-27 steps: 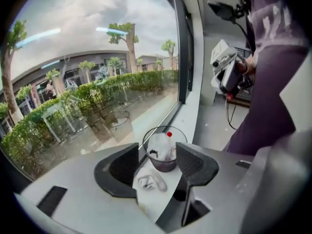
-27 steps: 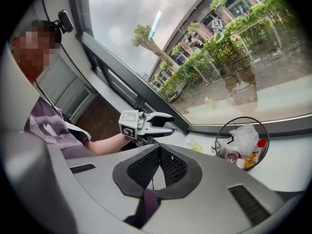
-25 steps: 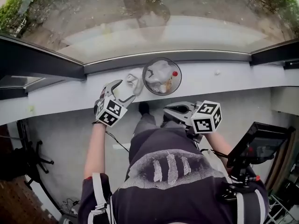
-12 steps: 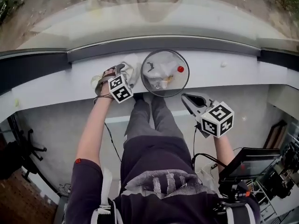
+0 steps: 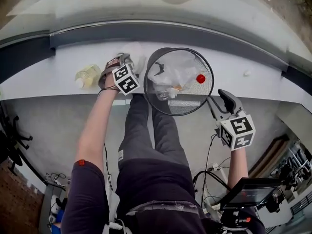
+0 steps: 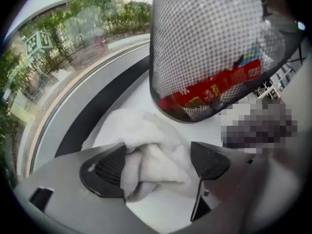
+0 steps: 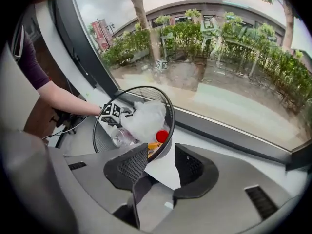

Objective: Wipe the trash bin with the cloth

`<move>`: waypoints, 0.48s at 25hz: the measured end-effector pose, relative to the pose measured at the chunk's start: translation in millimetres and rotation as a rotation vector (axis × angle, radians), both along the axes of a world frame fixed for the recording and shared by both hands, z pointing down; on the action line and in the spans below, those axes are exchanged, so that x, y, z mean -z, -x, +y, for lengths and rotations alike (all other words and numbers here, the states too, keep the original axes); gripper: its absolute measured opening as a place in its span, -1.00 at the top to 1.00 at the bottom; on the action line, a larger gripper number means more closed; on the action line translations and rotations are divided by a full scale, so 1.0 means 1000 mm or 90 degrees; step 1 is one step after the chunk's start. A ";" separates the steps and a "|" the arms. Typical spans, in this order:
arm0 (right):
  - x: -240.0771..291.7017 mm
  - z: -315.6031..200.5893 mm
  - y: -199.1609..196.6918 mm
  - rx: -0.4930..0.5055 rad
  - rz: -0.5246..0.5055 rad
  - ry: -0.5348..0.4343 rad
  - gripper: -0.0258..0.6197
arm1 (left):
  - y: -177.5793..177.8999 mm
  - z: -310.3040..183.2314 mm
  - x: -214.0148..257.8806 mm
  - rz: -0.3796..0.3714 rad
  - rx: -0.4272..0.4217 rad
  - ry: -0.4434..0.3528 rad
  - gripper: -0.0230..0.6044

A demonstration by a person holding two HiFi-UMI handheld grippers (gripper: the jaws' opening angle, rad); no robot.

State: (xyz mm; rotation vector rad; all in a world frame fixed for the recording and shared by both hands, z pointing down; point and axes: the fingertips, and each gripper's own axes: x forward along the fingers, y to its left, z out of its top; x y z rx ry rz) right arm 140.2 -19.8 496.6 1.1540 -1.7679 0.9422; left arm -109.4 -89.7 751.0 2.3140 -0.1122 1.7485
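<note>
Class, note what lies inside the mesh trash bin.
The trash bin holds crumpled clear plastic, a red bottle cap and a red printed wrapper. The plastic covers whatever lies beneath.

The head view looks from above the person steeply down onto the ledge (image 5: 53, 77), with the bin (image 5: 179, 82) mid-frame and the window (image 5: 146, 4) at the top. The left gripper view sits low, very near the ledge, facing the cloth (image 6: 146, 155) just ahead and the bin's mesh wall close behind it. The right gripper view stands farther back and higher, looking down into the bin's open top and out through the window. All 3 views share the bin and ledge; the head and right gripper views also share the person's left arm (image 7: 63, 99).
</note>
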 end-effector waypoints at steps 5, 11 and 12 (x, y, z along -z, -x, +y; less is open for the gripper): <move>-0.023 -0.001 0.008 -0.027 -0.075 0.046 0.45 | -0.001 -0.011 -0.016 0.005 0.039 -0.009 0.31; -0.035 0.001 0.006 -0.204 -0.182 0.111 0.65 | -0.005 -0.041 0.056 0.188 0.249 -0.001 0.72; -0.035 0.000 0.004 -0.234 -0.199 0.116 0.68 | -0.009 -0.052 0.086 0.248 0.280 -0.014 0.72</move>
